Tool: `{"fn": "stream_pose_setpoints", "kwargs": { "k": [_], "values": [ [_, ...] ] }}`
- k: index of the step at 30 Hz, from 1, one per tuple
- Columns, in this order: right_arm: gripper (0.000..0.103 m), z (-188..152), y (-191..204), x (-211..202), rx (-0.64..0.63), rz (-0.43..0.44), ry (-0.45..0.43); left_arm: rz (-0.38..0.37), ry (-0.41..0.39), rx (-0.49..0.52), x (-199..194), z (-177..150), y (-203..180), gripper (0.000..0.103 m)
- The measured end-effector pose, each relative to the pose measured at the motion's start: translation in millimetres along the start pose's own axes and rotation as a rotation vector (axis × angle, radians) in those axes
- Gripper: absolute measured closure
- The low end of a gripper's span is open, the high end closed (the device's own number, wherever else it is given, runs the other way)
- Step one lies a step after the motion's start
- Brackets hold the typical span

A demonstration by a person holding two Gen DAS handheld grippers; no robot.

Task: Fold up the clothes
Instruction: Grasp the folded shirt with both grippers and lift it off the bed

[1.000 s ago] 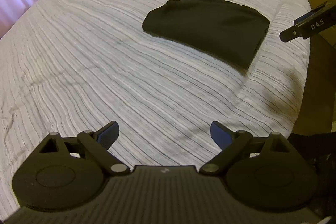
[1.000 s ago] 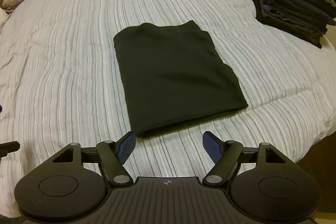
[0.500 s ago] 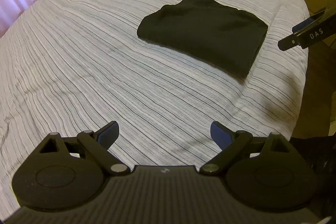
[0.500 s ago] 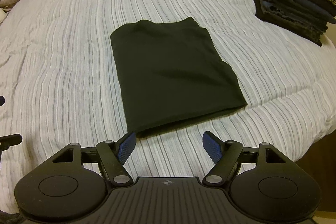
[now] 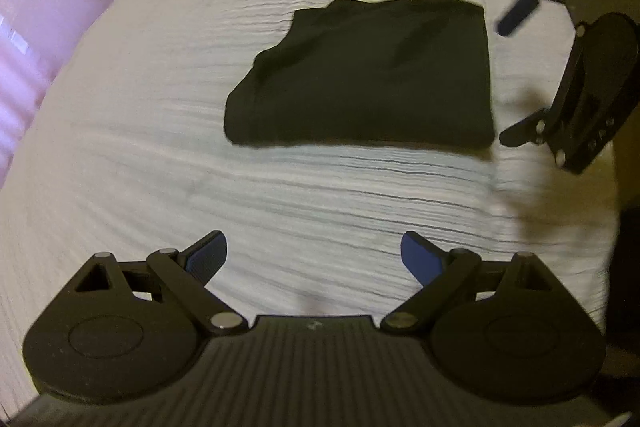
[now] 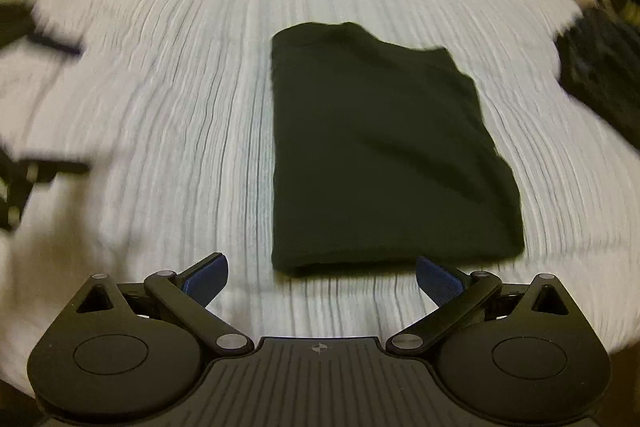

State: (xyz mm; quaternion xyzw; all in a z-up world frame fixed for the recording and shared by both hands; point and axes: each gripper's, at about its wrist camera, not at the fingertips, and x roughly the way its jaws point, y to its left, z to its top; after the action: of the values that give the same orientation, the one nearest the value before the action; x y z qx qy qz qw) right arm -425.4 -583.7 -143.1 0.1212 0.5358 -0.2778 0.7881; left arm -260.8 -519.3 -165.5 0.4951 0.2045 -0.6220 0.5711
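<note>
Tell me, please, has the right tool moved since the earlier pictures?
Yes. The right tool has closed in on the folded black garment, whose near edge now lies between its just-widened, empty fingers on the bedspread.

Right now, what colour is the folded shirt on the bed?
Black. The folded shirt shows best in the right wrist view.

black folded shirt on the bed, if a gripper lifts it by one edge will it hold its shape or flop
The black folded shirt will probably flop: it is soft cloth, with creases and a rumpled far edge. Its layers lie loose, so they may unfold. It looks thin, so likely light.
</note>
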Motion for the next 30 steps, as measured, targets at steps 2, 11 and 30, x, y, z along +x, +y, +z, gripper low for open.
{"fn": "stream_pose_setpoints", "kwargs": {
  "k": [2, 11, 30],
  "values": [
    [0.000, 2.5, 12.2, 15.5, -0.085, -0.034, -0.026, 0.014, -0.015, 0.088, 18.3, 3.7, -0.1, 0.011],
    [0.046, -3.4, 28.0, 87.9, -0.337, -0.141, -0.019, 0.075, -0.108, 0.581, 104.5, 12.8, -4.8, 0.011],
    [0.082, -20.4, -43.2, 13.9, -0.266, -0.045, -0.089, 0.048, -0.201, 0.918, 151.6, 60.5, 2.7, 0.091]
  ]
}}
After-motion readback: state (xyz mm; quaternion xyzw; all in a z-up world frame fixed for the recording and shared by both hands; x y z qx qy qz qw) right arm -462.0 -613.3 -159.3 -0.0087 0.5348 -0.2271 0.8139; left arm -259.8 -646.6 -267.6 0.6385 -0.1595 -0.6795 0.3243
